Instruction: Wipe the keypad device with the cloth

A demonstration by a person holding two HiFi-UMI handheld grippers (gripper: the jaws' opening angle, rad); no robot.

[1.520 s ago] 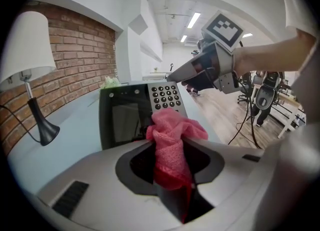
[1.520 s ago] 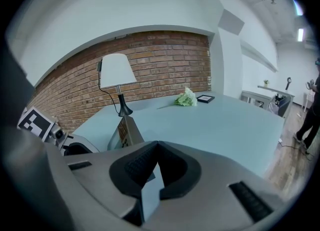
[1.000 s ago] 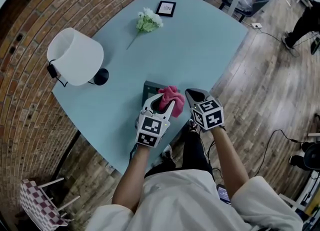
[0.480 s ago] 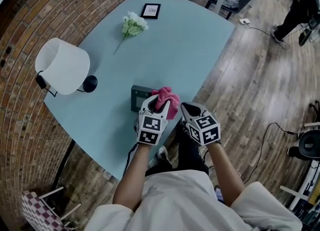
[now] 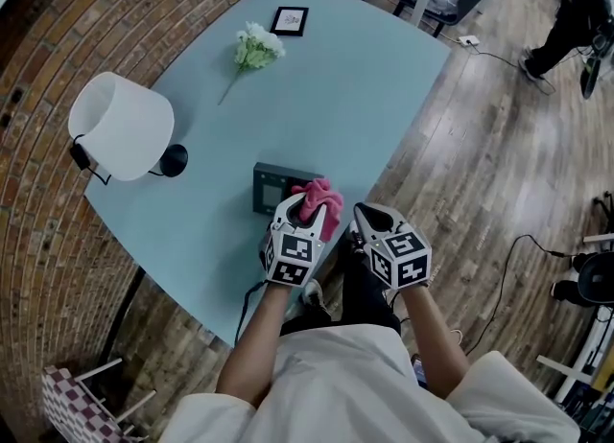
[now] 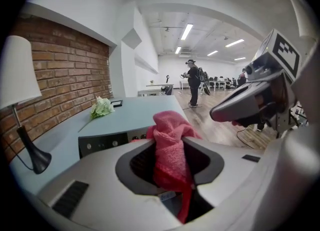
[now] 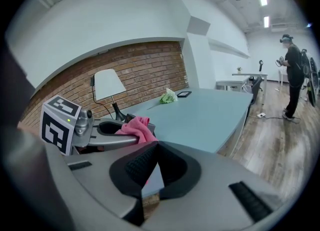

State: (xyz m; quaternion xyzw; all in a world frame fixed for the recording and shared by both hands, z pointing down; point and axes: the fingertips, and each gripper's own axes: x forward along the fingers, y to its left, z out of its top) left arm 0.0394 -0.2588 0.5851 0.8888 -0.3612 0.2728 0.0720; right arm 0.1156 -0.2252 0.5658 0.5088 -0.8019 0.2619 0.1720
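One blue table [image 5: 384, 77] is filling the middle of the head view. Four things are sitting on it, one of each kind — one white lamp [image 5: 122, 125] at the left, one bunch of flowers [image 5: 254, 48] and one picture frame [image 5: 289, 20] near the top, and one keypad device [image 5: 271, 187] near the bottom middle. One pink cloth [image 5: 326, 194] is showing right by the device. Two grippers are showing at the bottom middle — the left gripper [image 5: 305, 207] and the right gripper [image 5: 370, 217]. One person [image 5: 568, 11] is standing in the upper right corner. One checkered chair [image 5: 72, 398] is peeking in at the lower left.
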